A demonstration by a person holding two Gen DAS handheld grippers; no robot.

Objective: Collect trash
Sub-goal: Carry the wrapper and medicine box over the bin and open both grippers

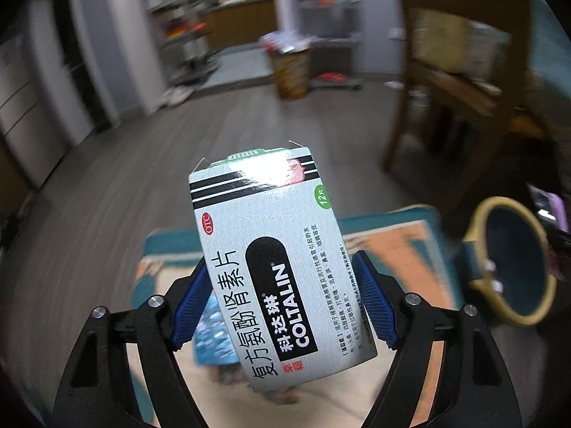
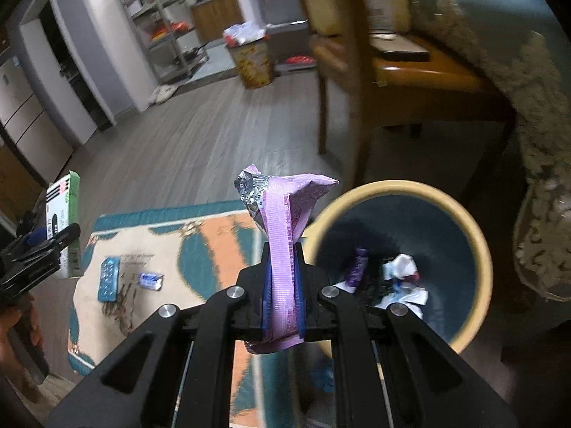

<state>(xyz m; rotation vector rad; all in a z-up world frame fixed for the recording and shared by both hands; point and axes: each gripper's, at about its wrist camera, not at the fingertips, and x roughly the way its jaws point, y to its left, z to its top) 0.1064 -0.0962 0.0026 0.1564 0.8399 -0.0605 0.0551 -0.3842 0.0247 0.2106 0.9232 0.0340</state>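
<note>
Purple wrapper (image 2: 282, 228) in right claw (image 2: 282, 249), beside bin rim (image 2: 478, 235).

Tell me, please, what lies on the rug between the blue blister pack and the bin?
In the right wrist view, a small blue-and-white wrapper lies on the rug between the blister pack and the bin.

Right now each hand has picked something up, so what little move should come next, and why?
Probably carry the purple wrapper rightward over the bin and open the jaws. The right gripper pinches it just beside the rim, trash already lies inside, and the left gripper holds the medicine box further off.
</note>
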